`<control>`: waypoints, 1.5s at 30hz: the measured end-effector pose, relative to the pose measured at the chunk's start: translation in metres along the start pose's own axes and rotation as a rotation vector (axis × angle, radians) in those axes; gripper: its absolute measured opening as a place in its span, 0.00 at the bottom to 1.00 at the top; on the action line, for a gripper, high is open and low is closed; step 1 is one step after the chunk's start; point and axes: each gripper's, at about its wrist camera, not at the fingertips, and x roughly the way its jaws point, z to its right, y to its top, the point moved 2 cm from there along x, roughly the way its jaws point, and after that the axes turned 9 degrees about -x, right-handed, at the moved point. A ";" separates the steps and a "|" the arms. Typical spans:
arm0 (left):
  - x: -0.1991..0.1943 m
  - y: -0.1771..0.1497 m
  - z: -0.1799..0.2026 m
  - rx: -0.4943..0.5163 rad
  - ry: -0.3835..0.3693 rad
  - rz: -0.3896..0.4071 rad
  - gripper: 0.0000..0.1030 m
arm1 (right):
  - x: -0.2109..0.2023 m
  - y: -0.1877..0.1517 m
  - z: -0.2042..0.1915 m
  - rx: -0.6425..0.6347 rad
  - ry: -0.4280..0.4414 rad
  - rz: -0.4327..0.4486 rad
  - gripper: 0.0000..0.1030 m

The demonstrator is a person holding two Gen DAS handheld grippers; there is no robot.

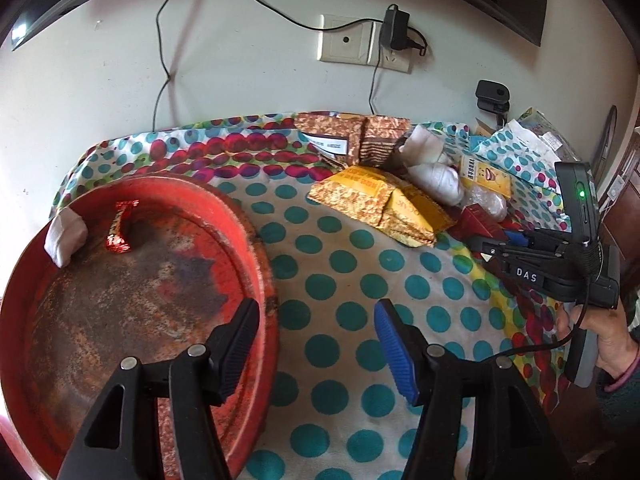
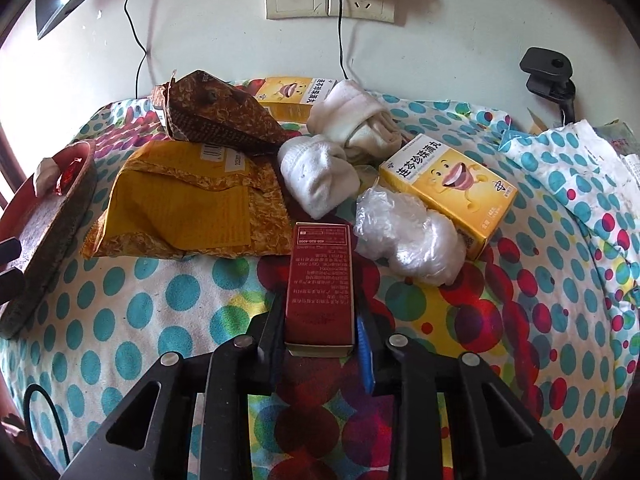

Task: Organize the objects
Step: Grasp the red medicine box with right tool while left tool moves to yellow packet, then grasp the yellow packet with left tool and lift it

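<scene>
Grip check first: right gripper (image 2: 320, 332) has its jaws closed on the near end of the red box (image 2: 320, 280), one pad on each long side, the box lying flat on the dotted cloth (image 2: 160, 300) and pointing away toward the pile. Left gripper (image 1: 318, 344) is wide open with nothing between the pads, hovering over the edge of the red tray (image 1: 256, 248) and the cloth beside it. Tray already holds a rolled white sock (image 1: 66, 238) and a red foil candy (image 1: 120, 228), so my read is the box goes there next. Hold is at the very end of the box, so expect droop; lift straight up before swinging left, and keep it level. Clear the crinkled plastic bag (image 2: 408, 240) touching the box's right side and the yellow pouch (image 2: 188, 208) on the left. Lower onto bare tray floor, not onto the candy, then release. Left gripper should back off the rim to leave room.
</scene>
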 end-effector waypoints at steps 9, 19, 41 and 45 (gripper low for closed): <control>0.037 0.026 0.048 -0.023 -0.165 -0.082 0.61 | 0.000 0.000 0.009 0.028 0.021 0.013 0.27; 0.072 0.046 0.053 -0.190 -0.249 -0.132 0.67 | 0.000 -0.002 0.011 0.056 0.056 0.023 0.28; 0.098 0.058 0.047 -0.219 -0.124 -0.053 0.26 | 0.000 -0.003 0.009 0.055 0.060 0.024 0.29; 0.081 0.054 0.052 -0.163 -0.085 -0.009 0.24 | -0.001 -0.002 0.009 0.055 0.060 0.024 0.29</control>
